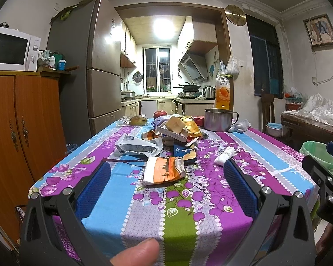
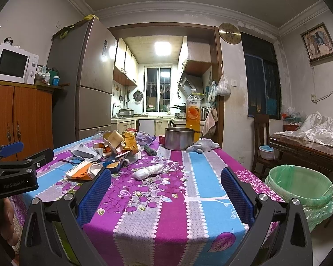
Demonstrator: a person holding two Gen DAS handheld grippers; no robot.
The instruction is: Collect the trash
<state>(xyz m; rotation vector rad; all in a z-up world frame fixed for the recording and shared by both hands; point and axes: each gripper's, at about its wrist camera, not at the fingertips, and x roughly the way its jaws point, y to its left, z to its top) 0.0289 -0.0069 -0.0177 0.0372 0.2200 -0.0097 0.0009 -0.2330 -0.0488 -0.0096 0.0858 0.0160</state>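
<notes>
Both grippers hover with fingers wide apart, holding nothing. Best start: left gripper (image 1: 166, 177) drops over the orange wrapper (image 1: 164, 170) — pinch its middle, then carry it to the green bin (image 2: 299, 186).

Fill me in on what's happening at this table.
A person holds a gripper in each hand at the near edge of the table. The left gripper and right gripper are both open and empty. Nothing is picked up yet: wrappers and cartons lie piled mid-table, an orange-and-white carton nearest. A green-lined bin waits beside the table.
</notes>
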